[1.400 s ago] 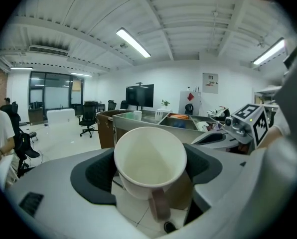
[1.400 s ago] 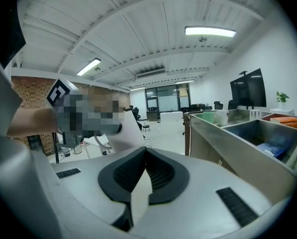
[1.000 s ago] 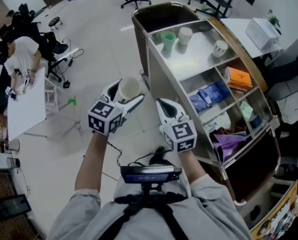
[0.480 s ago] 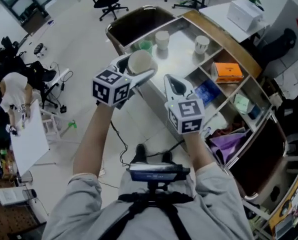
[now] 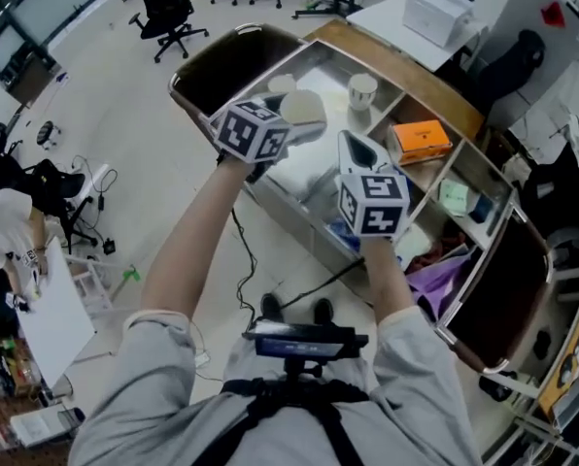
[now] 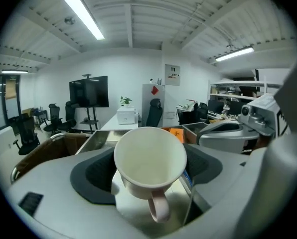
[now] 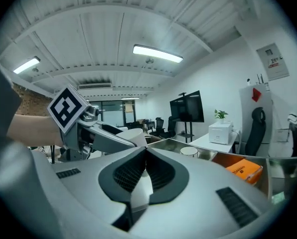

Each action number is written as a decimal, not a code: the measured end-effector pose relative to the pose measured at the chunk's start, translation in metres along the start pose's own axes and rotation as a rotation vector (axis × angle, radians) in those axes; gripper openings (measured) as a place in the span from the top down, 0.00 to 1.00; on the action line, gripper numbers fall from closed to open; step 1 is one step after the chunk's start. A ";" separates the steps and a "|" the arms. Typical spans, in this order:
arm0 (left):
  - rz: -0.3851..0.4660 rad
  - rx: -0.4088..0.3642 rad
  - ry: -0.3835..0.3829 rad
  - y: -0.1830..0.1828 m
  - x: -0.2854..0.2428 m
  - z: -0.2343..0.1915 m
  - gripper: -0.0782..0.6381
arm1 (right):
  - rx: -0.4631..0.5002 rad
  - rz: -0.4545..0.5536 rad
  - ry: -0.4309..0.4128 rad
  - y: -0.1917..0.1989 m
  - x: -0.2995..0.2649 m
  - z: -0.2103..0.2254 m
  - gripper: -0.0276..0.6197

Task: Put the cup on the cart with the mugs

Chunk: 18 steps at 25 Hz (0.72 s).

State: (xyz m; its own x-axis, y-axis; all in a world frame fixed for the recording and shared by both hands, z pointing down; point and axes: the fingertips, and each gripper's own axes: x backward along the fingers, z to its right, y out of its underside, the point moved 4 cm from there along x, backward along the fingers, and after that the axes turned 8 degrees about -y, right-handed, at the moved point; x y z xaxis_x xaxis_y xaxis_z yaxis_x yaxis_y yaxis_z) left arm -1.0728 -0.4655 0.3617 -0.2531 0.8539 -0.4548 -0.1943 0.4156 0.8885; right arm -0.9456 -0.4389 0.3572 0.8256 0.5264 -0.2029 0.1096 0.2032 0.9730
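Note:
A white cup (image 5: pixel 303 106) with a handle sits between the pads of my left gripper (image 5: pixel 307 122), which is shut on it. In the left gripper view the cup (image 6: pixel 149 159) points its mouth at the camera, handle down, with the left gripper (image 6: pixel 151 179) clamped on both sides. It hangs over the metal top shelf of the cart (image 5: pixel 421 74), where a white mug (image 5: pixel 362 89) and another cup (image 5: pixel 282 83) stand. My right gripper (image 5: pixel 356 151) is shut and empty, just right of the cup. In its own view the right gripper (image 7: pixel 144 156) has its pads together, and the white mug (image 7: pixel 188 151) shows beyond.
Lower cart compartments hold an orange box (image 5: pixel 418 141), blue packets and a purple bag (image 5: pixel 445 270). A dark bin (image 5: pixel 221 66) forms the cart's left end. A white box (image 5: pixel 435 13) sits on a table behind. Office chairs (image 5: pixel 168 13) and a seated person (image 5: pixel 8 260) are at left.
Both grippers have moved forward and up from over the floor to the cart. The cup, still held in the left gripper, now hangs over the cart's top shelf.

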 end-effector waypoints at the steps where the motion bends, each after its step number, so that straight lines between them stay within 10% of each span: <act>1: -0.012 -0.003 0.016 -0.001 -0.011 0.000 0.30 | -0.004 -0.007 0.011 0.000 0.000 0.003 0.96; 18: -0.150 0.027 0.045 0.034 -0.117 -0.008 0.30 | 0.011 -0.001 0.009 -0.004 0.008 0.026 0.96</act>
State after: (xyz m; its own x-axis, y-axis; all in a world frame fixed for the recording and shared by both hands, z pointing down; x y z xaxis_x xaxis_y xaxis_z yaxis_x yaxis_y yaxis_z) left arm -1.0570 -0.5537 0.4449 -0.2651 0.7671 -0.5841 -0.2080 0.5461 0.8115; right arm -0.9249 -0.4567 0.3548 0.8205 0.5337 -0.2045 0.1164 0.1943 0.9740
